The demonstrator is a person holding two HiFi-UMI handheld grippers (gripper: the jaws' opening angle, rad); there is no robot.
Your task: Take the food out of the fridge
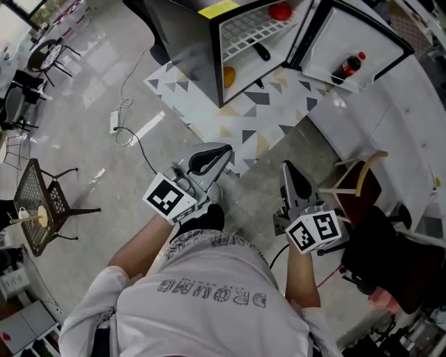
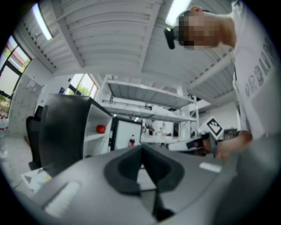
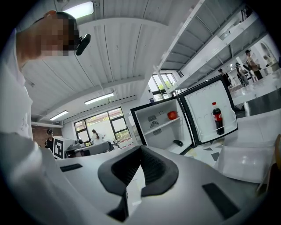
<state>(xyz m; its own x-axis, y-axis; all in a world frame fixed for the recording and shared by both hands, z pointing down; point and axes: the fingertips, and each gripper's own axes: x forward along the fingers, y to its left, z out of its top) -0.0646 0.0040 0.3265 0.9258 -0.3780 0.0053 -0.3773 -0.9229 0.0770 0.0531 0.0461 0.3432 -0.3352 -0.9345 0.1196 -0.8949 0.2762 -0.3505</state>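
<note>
Head view: the person holds both grippers out level over the grey floor, well short of the open fridge [image 1: 209, 49]. The left gripper [image 1: 212, 157] and right gripper [image 1: 291, 176] both point toward it, and neither carries anything. A red fruit [image 1: 280, 10] sits on the wire shelf [image 1: 244, 31], an orange fruit [image 1: 228, 75] lies lower in the compartment, and a cola bottle [image 1: 347, 67] stands in the door rack. A triangle-patterned mat [image 1: 244, 122] lies in front of the fridge.

Left gripper view: the left gripper [image 2: 141, 154] has its dark pads pressed together with nothing between them. The fridge stands beyond, with the red fruit [image 2: 101, 128] and cola bottle [image 2: 131, 142] inside.

Right gripper view: the right gripper [image 3: 140, 151] is likewise fully closed and empty. Ahead, the red fruit [image 3: 172, 115] rests on the shelf, a dark item [image 3: 178, 143] lies on the fridge floor, and the cola bottle [image 3: 217, 118] stands upright in the door.
</note>
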